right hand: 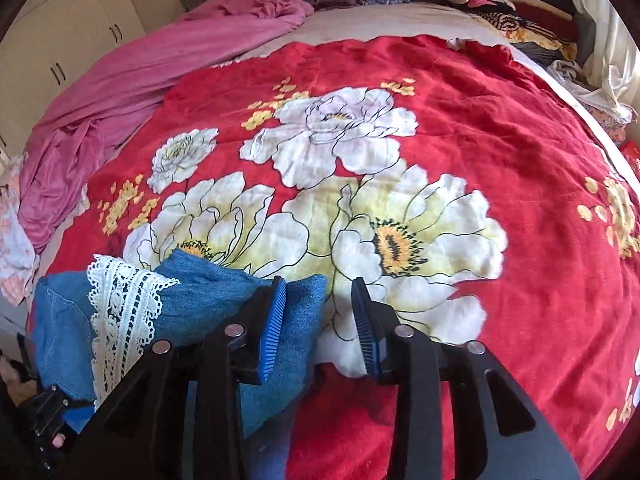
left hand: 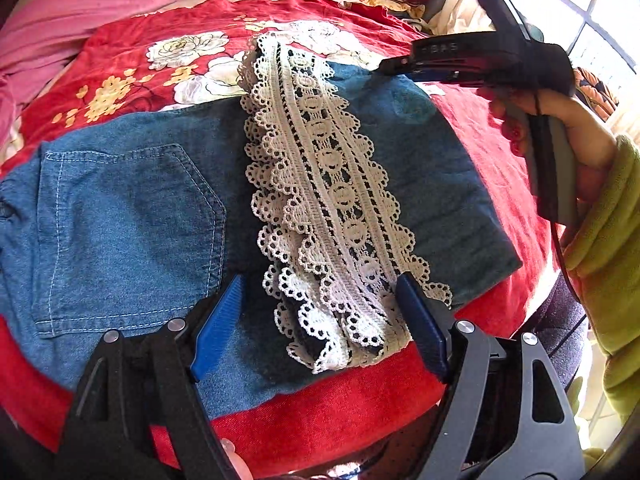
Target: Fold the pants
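Blue denim pants (left hand: pixel 132 220) with a back pocket and white lace trim (left hand: pixel 328 208) lie folded on the red floral blanket (left hand: pixel 132 60). My left gripper (left hand: pixel 320 312) is open, its blue pads either side of the near end of the lace, just above the cloth. My right gripper (right hand: pixel 320 320) is open and empty, over the far right edge of the pants (right hand: pixel 224 292); it also shows in the left wrist view (left hand: pixel 400 66) at the pants' far corner. The lace (right hand: pixel 124 312) shows at lower left in the right wrist view.
A crumpled pink sheet (right hand: pixel 132 80) lies along the bed's left side. Stacks of folded clothes (right hand: pixel 508 8) sit at the far right. White cupboards (right hand: pixel 60 40) stand at the left. The blanket (right hand: pixel 460 120) spreads wide beyond the pants.
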Demonstrator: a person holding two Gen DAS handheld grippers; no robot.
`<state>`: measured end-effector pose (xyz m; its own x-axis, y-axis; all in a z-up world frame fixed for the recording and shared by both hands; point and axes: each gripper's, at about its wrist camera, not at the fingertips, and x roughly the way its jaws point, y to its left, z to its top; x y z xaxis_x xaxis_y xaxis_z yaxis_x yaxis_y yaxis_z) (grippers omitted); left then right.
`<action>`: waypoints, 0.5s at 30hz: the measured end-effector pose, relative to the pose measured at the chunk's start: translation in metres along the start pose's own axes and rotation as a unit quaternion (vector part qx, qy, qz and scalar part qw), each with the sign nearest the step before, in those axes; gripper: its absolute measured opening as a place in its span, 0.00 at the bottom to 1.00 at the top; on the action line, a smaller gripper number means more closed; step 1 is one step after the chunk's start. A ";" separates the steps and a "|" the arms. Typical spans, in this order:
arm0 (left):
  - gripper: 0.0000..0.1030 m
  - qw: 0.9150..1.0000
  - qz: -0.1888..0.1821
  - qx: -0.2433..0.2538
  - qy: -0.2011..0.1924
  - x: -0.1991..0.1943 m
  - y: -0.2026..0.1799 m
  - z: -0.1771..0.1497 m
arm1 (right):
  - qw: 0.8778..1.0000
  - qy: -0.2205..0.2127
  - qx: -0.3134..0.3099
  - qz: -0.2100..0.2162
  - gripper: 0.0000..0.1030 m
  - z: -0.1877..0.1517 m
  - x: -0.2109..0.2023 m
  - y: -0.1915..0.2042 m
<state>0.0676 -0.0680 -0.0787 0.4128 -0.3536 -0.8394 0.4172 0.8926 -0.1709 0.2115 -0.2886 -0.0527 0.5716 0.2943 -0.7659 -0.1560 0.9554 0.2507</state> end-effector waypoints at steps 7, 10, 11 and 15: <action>0.80 1.000 0.011 -0.002 -0.013 -0.024 -0.003 0.002 | 0.996 -0.051 -0.068 0.030 0.53 -0.057 -0.085 0.035; 0.86 0.999 0.029 0.002 -0.026 -0.036 -0.003 0.006 | 0.995 -0.056 -0.077 0.032 0.56 -0.084 -0.101 0.048; 0.87 0.999 0.034 0.000 -0.031 -0.039 -0.002 0.009 | 0.995 -0.060 -0.077 0.033 0.56 -0.093 -0.105 0.051; 0.91 0.998 0.045 -0.005 -0.053 -0.060 -0.001 0.012 | 0.995 -0.044 -0.079 0.042 0.62 -0.120 -0.104 0.068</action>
<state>0.0519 -0.0516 -0.0223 0.5315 -0.2979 -0.7929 0.3656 0.9251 -0.1025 0.0444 -0.2512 -0.0268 0.6187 0.3757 -0.6899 -0.3263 0.9218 0.2094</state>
